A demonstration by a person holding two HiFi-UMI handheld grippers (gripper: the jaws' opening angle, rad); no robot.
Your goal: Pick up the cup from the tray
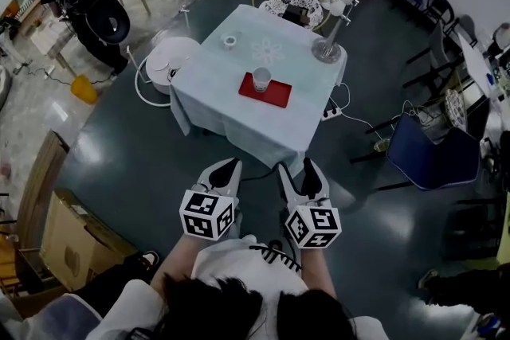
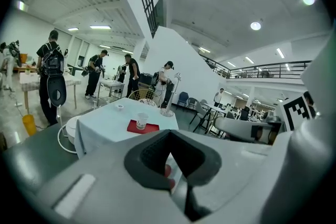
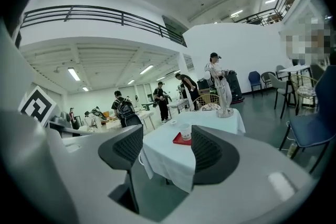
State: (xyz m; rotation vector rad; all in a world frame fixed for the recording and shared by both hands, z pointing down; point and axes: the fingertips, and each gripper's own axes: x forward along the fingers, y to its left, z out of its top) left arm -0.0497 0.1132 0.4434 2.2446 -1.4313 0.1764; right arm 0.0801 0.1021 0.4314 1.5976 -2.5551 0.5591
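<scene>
- The right gripper (image 3: pixel 167 153) has its jaws apart, gripping nothing. In its own view, the gap between the dark pads frames the far-off table.
- The left gripper (image 2: pixel 171 159) has its jaws drawn together, with only a small notch left between the pads.
- Both grippers are held close to the person's body, side by side and level with each other. They hang over the dark floor and point toward the table.
- The paper cup (image 1: pixel 261 79) stands upright, well apart from both grippers and straight ahead of them. In the right gripper view it appears just inside the right-hand pad.
- The cup sits on the near-left part of a red tray (image 1: pixel 276 96).
- The tray lies flat on a table with a pale cloth (image 1: pixel 231 111), toward the table's near edge.
- Farther back on the cloth are a small white ring-shaped object (image 1: pixel 230 41) and a silvery pedestal figure (image 1: pixel 327 50).
- Behind the table is a wire-frame chair (image 1: pixel 293 2). A blue chair (image 1: pixel 434 154) stands off to the right.
</scene>
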